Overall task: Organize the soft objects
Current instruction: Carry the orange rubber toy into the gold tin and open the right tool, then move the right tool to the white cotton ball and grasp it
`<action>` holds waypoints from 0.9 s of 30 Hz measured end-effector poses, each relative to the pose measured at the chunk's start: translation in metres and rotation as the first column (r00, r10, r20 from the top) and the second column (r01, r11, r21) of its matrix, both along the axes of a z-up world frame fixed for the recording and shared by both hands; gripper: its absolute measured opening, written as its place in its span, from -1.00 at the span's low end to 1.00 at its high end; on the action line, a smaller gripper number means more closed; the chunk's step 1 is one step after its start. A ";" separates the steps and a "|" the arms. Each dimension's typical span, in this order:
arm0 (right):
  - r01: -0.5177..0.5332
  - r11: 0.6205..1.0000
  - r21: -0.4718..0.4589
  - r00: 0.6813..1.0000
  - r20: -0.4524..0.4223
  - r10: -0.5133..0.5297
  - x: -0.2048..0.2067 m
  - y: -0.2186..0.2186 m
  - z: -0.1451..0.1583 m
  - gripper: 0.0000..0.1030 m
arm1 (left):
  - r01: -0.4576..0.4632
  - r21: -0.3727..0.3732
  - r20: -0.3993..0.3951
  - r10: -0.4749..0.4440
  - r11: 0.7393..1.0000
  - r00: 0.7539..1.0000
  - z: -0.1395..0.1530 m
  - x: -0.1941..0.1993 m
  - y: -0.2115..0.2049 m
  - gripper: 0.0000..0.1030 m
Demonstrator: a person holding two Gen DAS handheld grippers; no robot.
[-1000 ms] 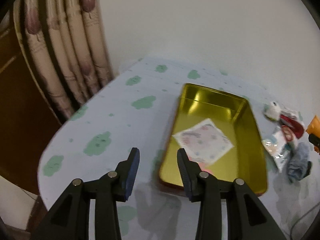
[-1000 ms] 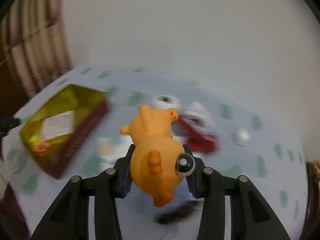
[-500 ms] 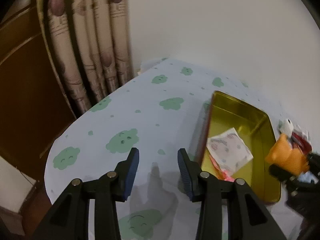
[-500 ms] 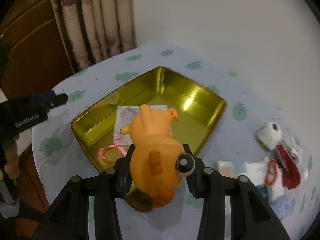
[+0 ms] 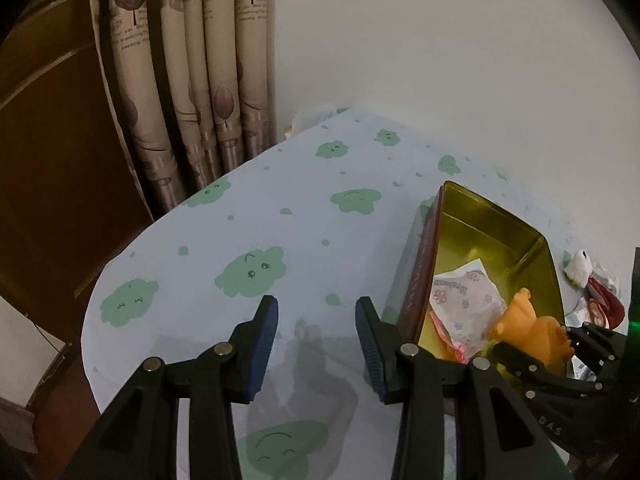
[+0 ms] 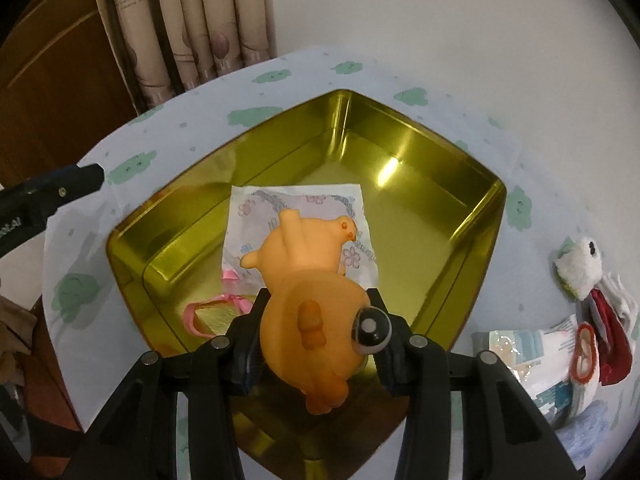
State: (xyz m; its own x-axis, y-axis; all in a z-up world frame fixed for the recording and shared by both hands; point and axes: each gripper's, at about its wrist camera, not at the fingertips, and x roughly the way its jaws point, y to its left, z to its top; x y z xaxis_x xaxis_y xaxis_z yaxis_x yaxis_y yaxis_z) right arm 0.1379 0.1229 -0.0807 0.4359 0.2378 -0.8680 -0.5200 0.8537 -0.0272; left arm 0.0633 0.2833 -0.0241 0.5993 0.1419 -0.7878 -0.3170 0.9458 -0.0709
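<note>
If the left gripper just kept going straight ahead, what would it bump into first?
Probably only the tablecloth. The open left gripper points at bare cloth beside the gold tin, though depth is hard to judge.

Both views are dimly lit and sharp; glare is thrown off the gold tin [image 6: 404,168], soft shadows are cast on the worktop [image 5: 304,344], and edges are bent by fisheye distortion.

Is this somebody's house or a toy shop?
Probably a house. A table with a cloud-print cloth stands by leaf-print curtains and a wooden door, and a gold tin sits on the cloth.
</note>
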 end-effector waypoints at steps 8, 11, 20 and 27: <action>-0.013 1.000 -0.010 1.000 -0.003 0.013 -0.002 0.004 -0.004 -0.10 | -0.009 -0.004 0.014 0.009 1.000 1.000 0.000 -0.001 0.000 -0.21; -0.010 1.000 0.000 1.000 0.020 0.010 -0.005 0.003 0.002 0.19 | -0.010 -0.009 0.022 0.011 1.000 1.000 0.000 -0.001 0.001 -0.21; -0.017 0.999 0.045 0.994 0.105 0.012 -0.020 -0.018 0.043 0.27 | 0.000 0.001 0.019 0.000 1.000 1.000 0.000 -0.001 0.000 -0.20; 0.133 0.990 0.044 0.977 0.163 -0.138 -0.018 -0.111 0.068 0.29 | 0.006 0.009 0.015 -0.006 1.000 1.000 -0.001 -0.001 -0.002 -0.20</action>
